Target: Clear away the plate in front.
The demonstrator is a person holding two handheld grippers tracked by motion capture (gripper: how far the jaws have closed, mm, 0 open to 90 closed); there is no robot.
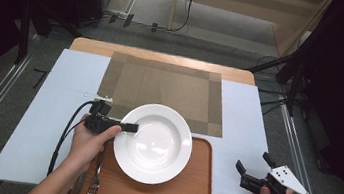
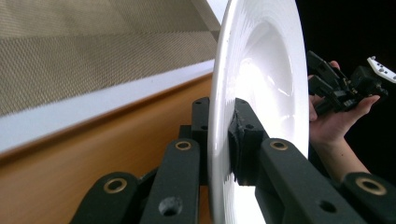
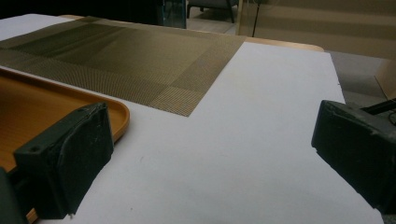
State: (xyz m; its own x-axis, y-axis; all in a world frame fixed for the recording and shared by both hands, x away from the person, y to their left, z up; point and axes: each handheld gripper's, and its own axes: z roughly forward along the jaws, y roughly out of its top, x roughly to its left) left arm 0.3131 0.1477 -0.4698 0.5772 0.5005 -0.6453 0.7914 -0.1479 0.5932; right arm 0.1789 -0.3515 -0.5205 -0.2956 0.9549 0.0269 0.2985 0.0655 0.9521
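The left hand-held gripper (image 1: pixel 128 127) pinches the plate (image 1: pixel 154 142) by its near rim, the dish reaching away from its jaws over the tray (image 1: pixel 193 190). Glazed and rigid, it looks slippery, breakable and fairly heavy; a deep rim bite suits it. The right hand-held gripper (image 1: pixel 254 168) stands spread, well apart.

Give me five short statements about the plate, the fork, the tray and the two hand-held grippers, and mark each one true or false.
1. The left hand-held gripper is clamped on the rim of the white plate. True.
2. The right hand-held gripper holds the fork. False: its jaws are open and empty, over the white table cover.
3. The fork lies on the orange tray, left of the plate. True.
4. The plate sits fully on the woven placemat. False: it overlaps the tray and the placemat's near edge.
5. Food fills the plate. False: it is empty.
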